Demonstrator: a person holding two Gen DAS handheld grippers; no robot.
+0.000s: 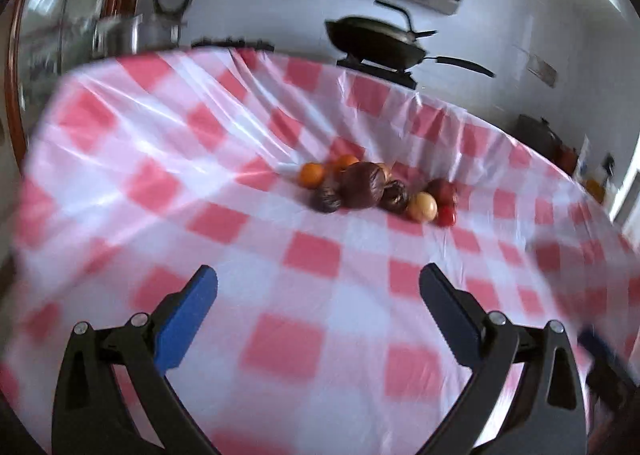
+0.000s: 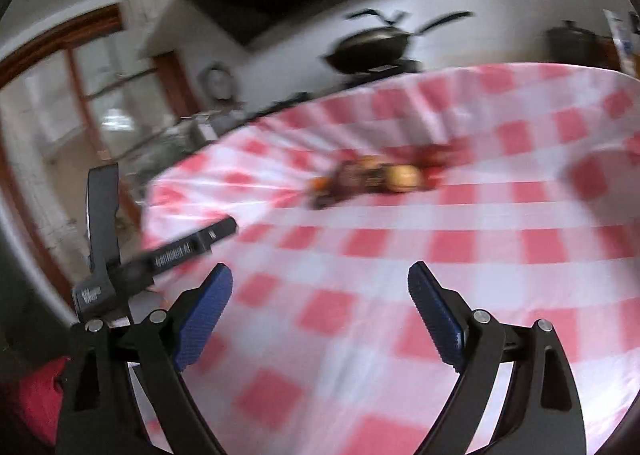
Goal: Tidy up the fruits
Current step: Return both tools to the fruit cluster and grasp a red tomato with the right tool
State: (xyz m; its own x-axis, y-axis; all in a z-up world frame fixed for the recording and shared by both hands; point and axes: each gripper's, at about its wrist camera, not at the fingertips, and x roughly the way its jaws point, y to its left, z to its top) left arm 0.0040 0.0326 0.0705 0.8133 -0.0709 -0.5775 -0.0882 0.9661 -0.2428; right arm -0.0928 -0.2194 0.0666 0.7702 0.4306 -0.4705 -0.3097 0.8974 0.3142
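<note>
Checked tablecloth [image 1: 304,263] bears fruits [image 1: 372,191], blurred in right view.

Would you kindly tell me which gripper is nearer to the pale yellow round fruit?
Left, apparently. The left gripper faces the pale yellow round fruit across checked cloth; the right gripper sits farther back, both open.

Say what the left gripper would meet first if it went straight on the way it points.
Probably the bare checked cloth, short of the fruit pile. The open left gripper points down at the table; depth is hard to judge.
</note>
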